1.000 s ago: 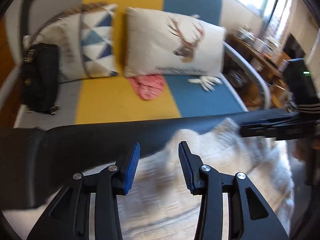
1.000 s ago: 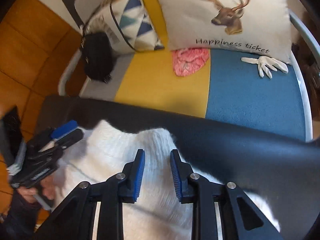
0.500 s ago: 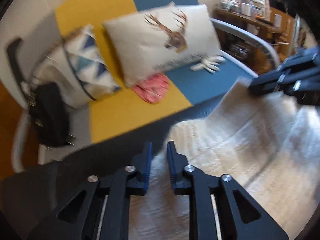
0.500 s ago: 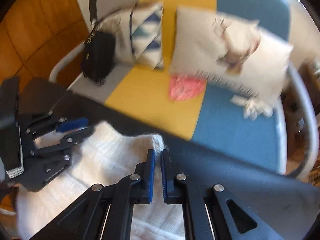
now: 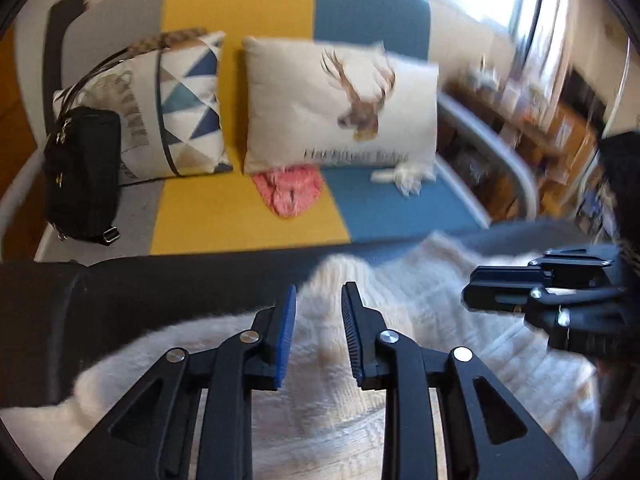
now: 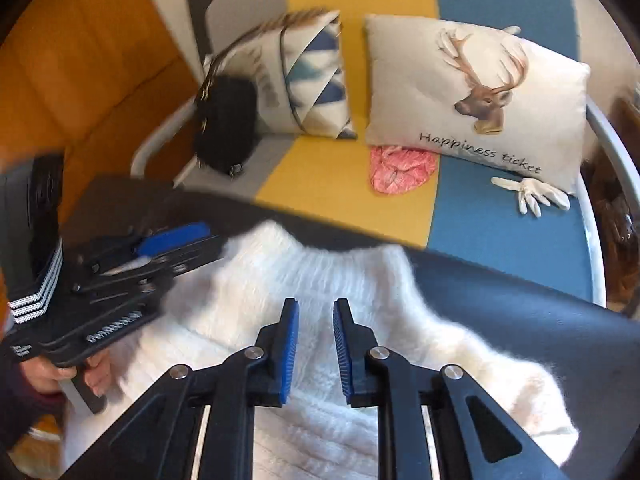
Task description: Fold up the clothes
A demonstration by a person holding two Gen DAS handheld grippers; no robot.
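Both claws are over the white knit sweater [image 6: 304, 320], which lies spread on the dark desk [image 6: 540, 320], its collar end up at the desk's far edge. The left claw [image 5: 318, 332] is opening, blue pads a narrow gap apart, with only sweater fabric showing below the gap and nothing pinched between them. The right claw [image 6: 314, 344] is opening too, same small gap, pads clear of the knit as far as its own camera shows. In the left view the right claw sits at the right side of the sweater; in the right view the left claw sits at the sweater's left side, gripped by a hand [image 6: 60, 372].

Beyond the desk's far edge, a sofa [image 6: 340, 168] in grey, yellow and blue. On it: a deer cushion [image 6: 472, 92], a triangle-pattern cushion [image 6: 316, 76], a black bag [image 6: 226, 120], a pink cloth [image 6: 400, 168], and a white glove [image 6: 532, 192].
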